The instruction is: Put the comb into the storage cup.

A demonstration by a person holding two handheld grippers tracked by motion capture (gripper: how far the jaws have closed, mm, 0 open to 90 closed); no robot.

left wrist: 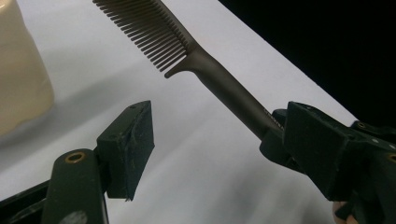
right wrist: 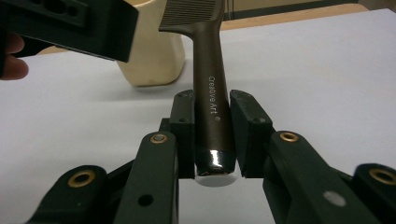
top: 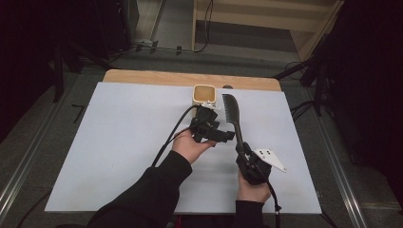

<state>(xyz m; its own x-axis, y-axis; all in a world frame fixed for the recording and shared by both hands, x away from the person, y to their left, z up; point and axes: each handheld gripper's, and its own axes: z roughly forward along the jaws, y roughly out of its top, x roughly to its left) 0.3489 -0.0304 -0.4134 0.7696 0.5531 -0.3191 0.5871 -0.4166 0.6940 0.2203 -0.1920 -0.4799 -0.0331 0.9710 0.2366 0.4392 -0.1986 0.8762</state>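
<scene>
Right gripper view looks straight along the right gripper (right wrist: 212, 135), whose two pads are pressed against either side of the dark comb (right wrist: 210, 93), clamping its handle near the butt end. From there the handle runs toward 12 o'clock, with the teeth at the top edge of that view. Just behind the comb at 11 o'clock stands the cream cup (right wrist: 152, 60) on the white worktop (right wrist: 317, 84).

From the high view, the right gripper (top: 243, 154) sits at about 5 o'clock on the worktop (top: 119, 142), the comb (top: 233, 116) pointing away from the person, its toothed head just beside the cup (top: 205, 94) at 12 o'clock.

The left gripper (top: 209, 126) lies near the middle, between the cup and the person's left hand (top: 190, 147). Its jaws stand wide apart with nothing between them; the left gripper view shows the comb (left wrist: 187, 51) passing beyond them, apart from the pads.
</scene>
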